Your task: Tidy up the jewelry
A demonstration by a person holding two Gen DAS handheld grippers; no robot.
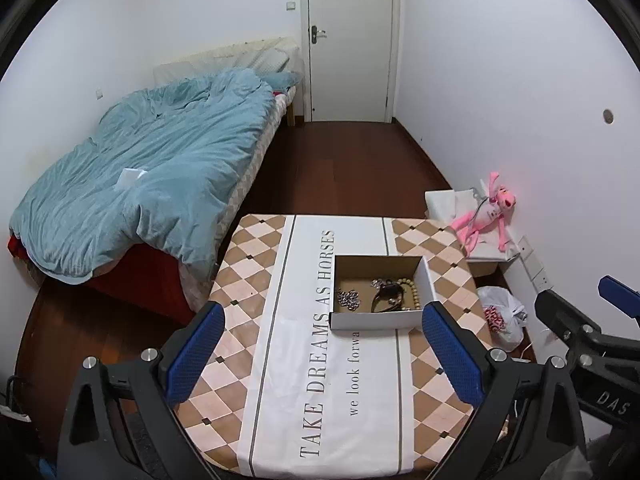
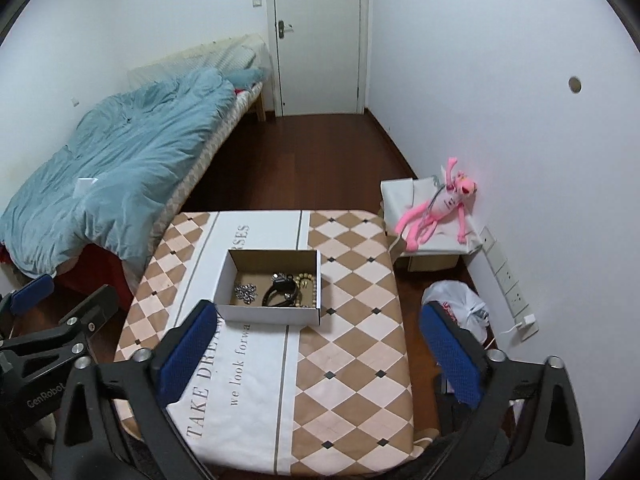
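Observation:
A shallow cardboard box (image 1: 376, 320) (image 2: 272, 314) with white outer walls sits on the cloth-covered table (image 1: 320, 400) (image 2: 348, 360). Inside it lie a silver chain (image 1: 349, 299) (image 2: 245, 292), a black strap piece (image 1: 386, 296) (image 2: 280, 292) and a wooden bead bracelet (image 1: 412, 288) (image 2: 308, 284). My left gripper (image 1: 323, 314) (image 2: 68, 292) hovers open over the table's near half, short of the box, nothing between its blue pads. My right gripper (image 2: 319, 314) (image 1: 580, 296) is open too, just right of the left one, holding nothing.
A bed with a blue duvet (image 1: 152, 168) runs along the left wall. Right of the table, a pink plush toy (image 2: 440, 208) lies on a white box, with a plastic bag (image 2: 460, 308) and a power strip (image 2: 516, 304) on the floor. A closed door (image 1: 350, 40) is at the far end.

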